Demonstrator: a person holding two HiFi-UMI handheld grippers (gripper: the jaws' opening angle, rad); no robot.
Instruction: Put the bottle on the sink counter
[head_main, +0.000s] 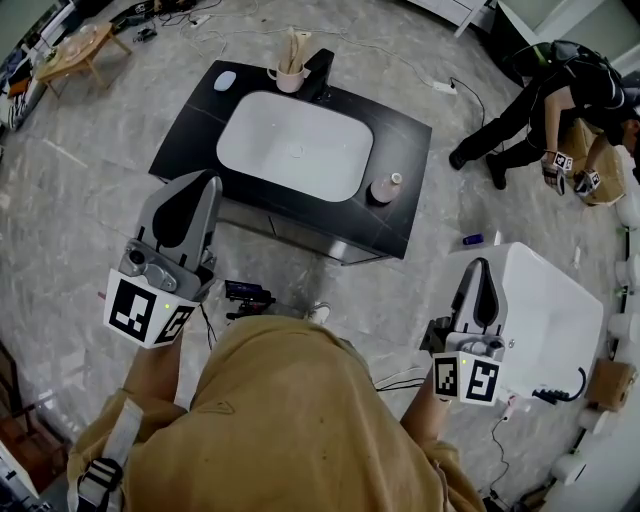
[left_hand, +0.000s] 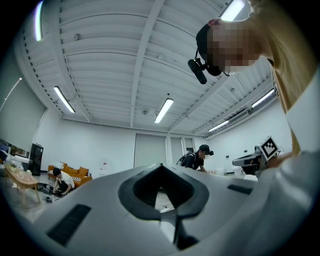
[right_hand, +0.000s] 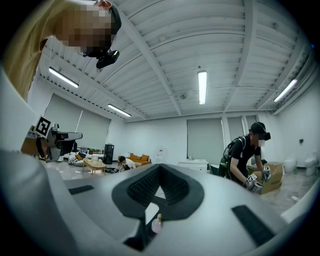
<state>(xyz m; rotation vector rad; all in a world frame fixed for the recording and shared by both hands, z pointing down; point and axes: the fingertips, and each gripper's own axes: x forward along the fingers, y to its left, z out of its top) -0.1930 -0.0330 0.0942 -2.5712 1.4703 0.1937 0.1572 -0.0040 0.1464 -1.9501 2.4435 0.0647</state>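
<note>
Off to the left of the sink counter and beyond it stands a low wooden table. My left gripper hangs just short of the counter's near left edge, with its jaws pressed together and nothing between them; in the left gripper view the tips meet in a point and only the room shows through the opening behind them.

The counter is black, with a white basin sunk into it. At its far edge lie a small white oval thing, a pink cup with sticks in it and a dark faucet. The bottle, pink with a pale cap, stands upright on the counter's near right corner, just beside the basin.

My right gripper is off to the right of the counter and nearer to me, over a white cabinet. Its jaws are also closed and empty; in the right gripper view the bottle shows small through the gap below the tips, well apart from them. Further right of the counter, another person bends over a cardboard box.
</note>
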